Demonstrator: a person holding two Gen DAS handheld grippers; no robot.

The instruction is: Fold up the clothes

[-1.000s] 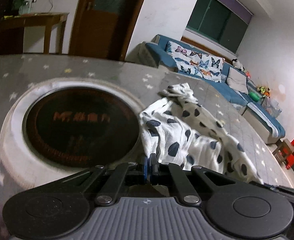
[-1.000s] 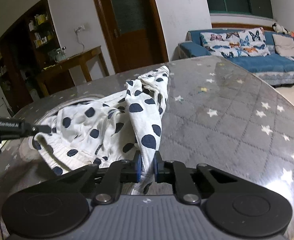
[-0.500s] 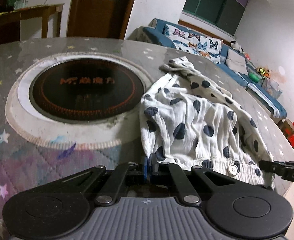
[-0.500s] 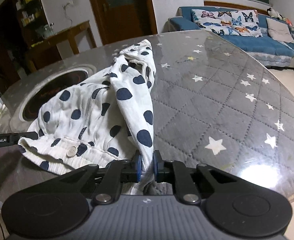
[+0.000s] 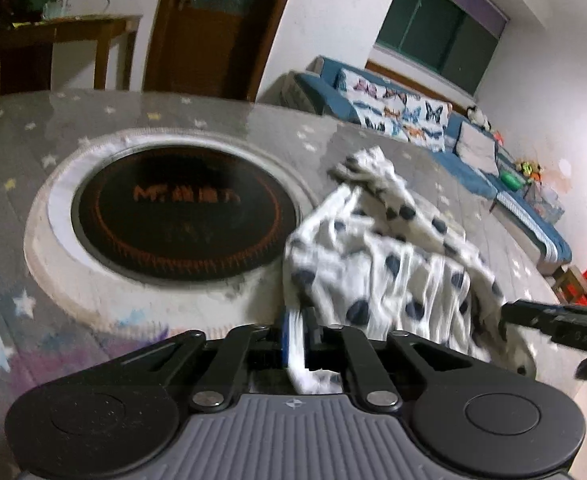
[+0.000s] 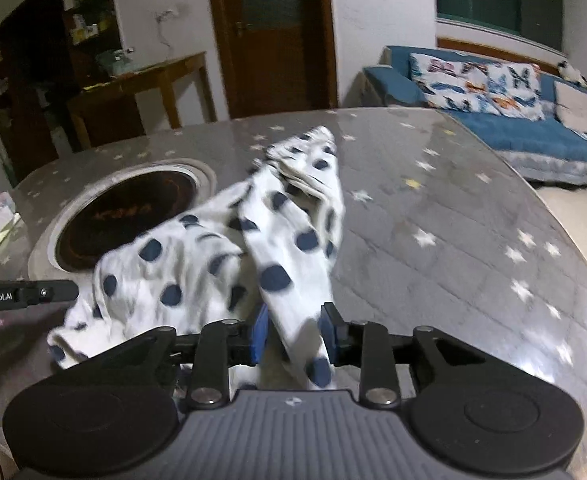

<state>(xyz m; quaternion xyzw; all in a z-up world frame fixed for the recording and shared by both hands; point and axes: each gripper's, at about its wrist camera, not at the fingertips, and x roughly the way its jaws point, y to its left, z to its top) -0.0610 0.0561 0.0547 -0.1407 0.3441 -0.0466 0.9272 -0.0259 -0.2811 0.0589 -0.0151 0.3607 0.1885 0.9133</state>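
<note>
A white garment with dark blue dots (image 6: 229, 248) is seen stretched across a round grey star-patterned bench (image 6: 453, 232), its long axis running from the near edge toward 12 o'clock in the right wrist view, where a bunched end points away toward the door (image 6: 277, 32). The near end is draped between the fingers of the right gripper (image 6: 293, 334), whose blue pads (image 6: 259, 334) are spread apart with the cloth passing loosely between them. In the left wrist view, another near corner of the garment (image 5: 381, 264) is pinched in the left gripper (image 5: 299, 332), the pads drawn together on a strip of white cloth. A dark circular inset (image 5: 181, 212) in the bench is seen at 10 o'clock of the garment. A blue sofa (image 6: 525, 128) is visible beyond the bench at 2 o'clock.
</note>
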